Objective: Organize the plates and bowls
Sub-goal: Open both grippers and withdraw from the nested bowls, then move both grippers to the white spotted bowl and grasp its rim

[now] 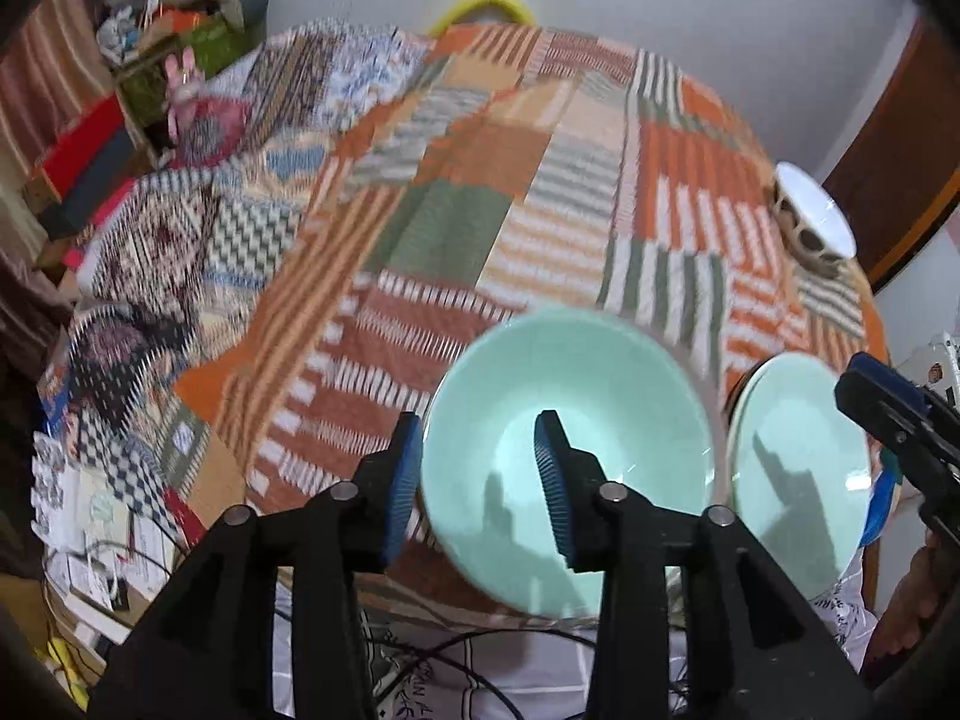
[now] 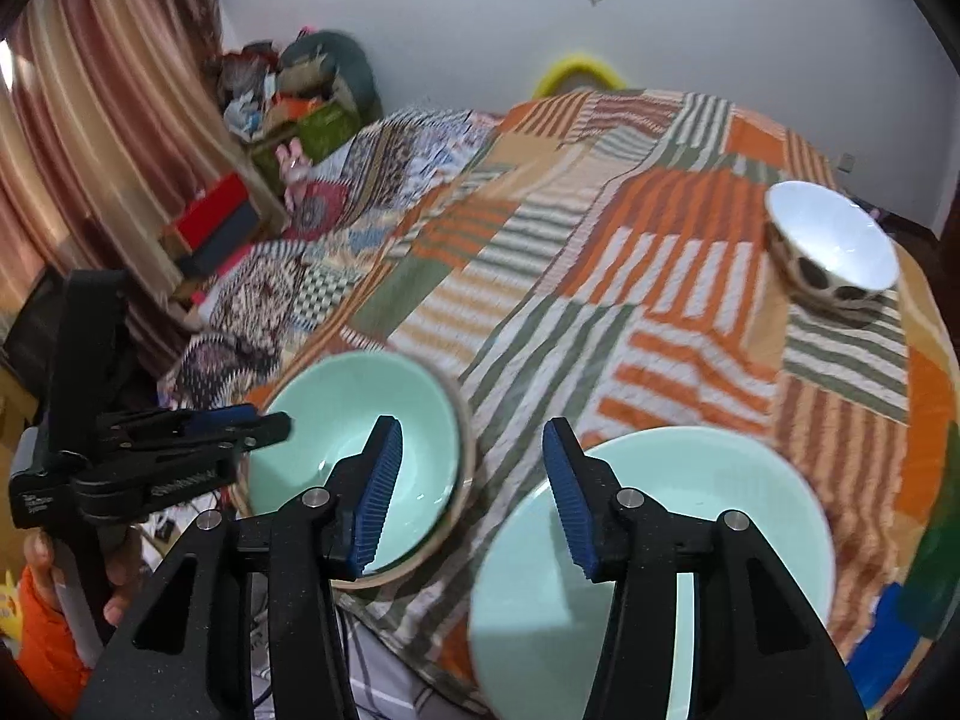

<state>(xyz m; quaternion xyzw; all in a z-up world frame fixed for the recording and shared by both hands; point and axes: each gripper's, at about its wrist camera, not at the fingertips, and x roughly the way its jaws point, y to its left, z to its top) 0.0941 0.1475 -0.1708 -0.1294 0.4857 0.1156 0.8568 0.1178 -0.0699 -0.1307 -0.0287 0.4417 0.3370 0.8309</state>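
Patchwork quilt (image 2: 600, 276) on a bed, orange, green and white stripes.

Mint bowl, left (image 1: 570, 450): near edge of the quilt, upright.

Mint bowl, right (image 2: 690, 540): just beside it, apart.

Spotted bowl (image 2: 834, 246): far right, white inside.

Left hand-held gripper (image 1: 480, 474): spread, pads straddling the left bowl's rim without pressing.

Right hand-held gripper (image 2: 474, 492): spread, holding nothing, above the gap between the mint bowls.

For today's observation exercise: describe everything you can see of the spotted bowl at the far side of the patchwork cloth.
The spotted bowl is glossy, ceramic-looking, with a plain white inside and dark oval spots on a pale outside. It stands upright and empty, mouth up, on the striped patchwork cloth near its far right edge. It sits well apart from the two mint-green bowls, and neither gripper touches it.
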